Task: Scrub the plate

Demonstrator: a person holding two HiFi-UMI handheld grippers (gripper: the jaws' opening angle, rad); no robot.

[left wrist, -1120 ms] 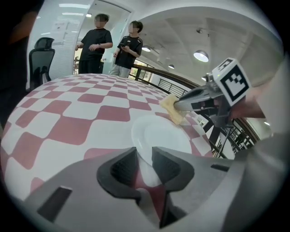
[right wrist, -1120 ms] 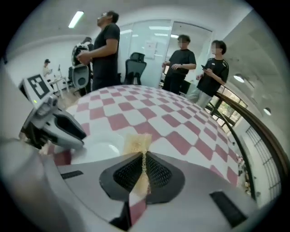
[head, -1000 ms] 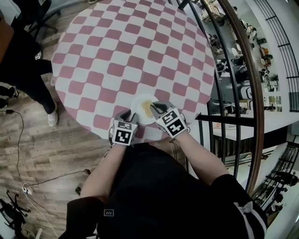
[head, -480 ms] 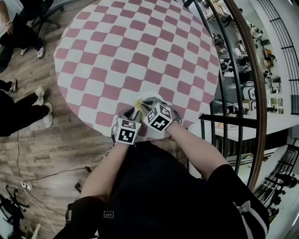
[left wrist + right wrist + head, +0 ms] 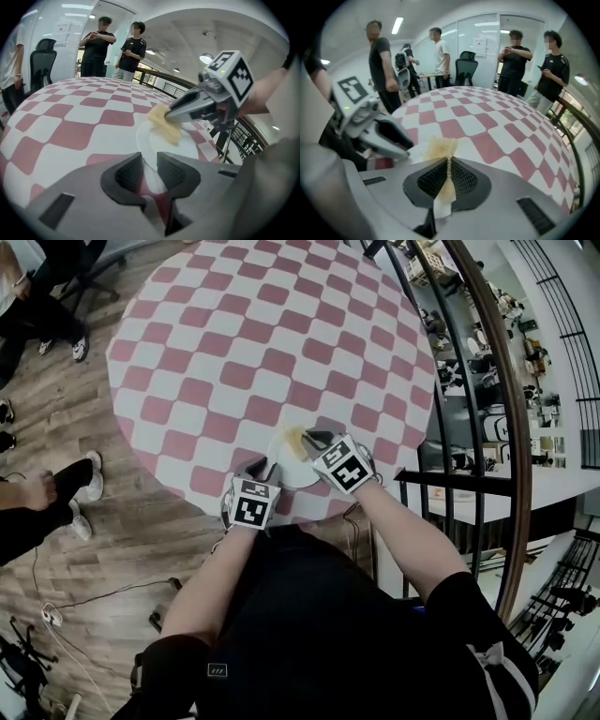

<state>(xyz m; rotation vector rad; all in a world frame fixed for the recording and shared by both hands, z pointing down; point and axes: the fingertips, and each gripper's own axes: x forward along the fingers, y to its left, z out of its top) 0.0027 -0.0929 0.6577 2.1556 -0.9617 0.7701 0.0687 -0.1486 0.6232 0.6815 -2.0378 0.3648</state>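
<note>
White plate (image 5: 284,469), pale yellow cloth (image 5: 294,438), pink-and-white chequered tablecloth (image 5: 262,334), brown wood-grain floor (image 5: 103,540), dark railing (image 5: 511,427)

surface: round table (image 5: 234,334), pink-and-white checks | on it: white plate (image 5: 187,146) (by your edge) | place: its near rim sits between the fingers (image 5: 125,174) of your left gripper (image 5: 146,161), the rest beyond their tips

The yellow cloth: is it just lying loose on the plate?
No, the right claw is shut tight on the cloth, whose end sticks out in front of it.
</note>
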